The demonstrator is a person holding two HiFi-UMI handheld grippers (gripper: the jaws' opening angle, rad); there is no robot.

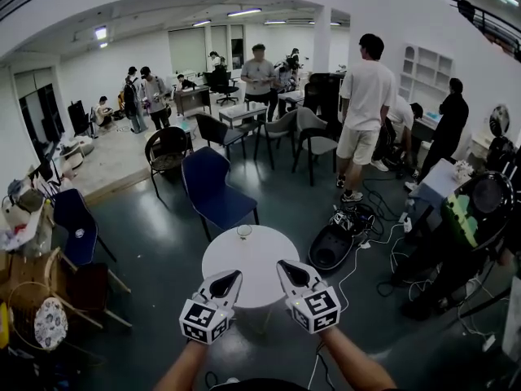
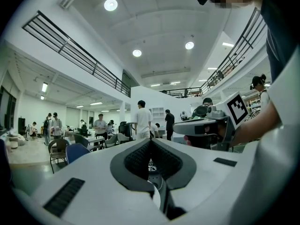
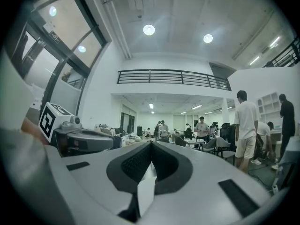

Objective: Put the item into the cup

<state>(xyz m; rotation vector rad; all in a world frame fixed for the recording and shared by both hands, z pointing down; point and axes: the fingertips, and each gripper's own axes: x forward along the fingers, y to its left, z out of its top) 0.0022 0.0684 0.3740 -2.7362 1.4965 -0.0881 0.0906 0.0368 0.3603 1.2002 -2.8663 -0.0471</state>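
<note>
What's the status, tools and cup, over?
Left tool shut, empty. Right tool shut, empty. Cup at round table's far rim; item not in sight. Nothing between tools and cup.

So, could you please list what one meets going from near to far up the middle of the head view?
left gripper and right gripper, side by side → round white table → cup near its far edge → blue chair → dark chair

Bottom centre: pale grey plastic left gripper (image 1: 230, 277) and matching right gripper (image 1: 285, 267), both with black ribbed pads (image 2: 136, 161) and a white cube (image 1: 203, 320) covered in black square markers.
</note>
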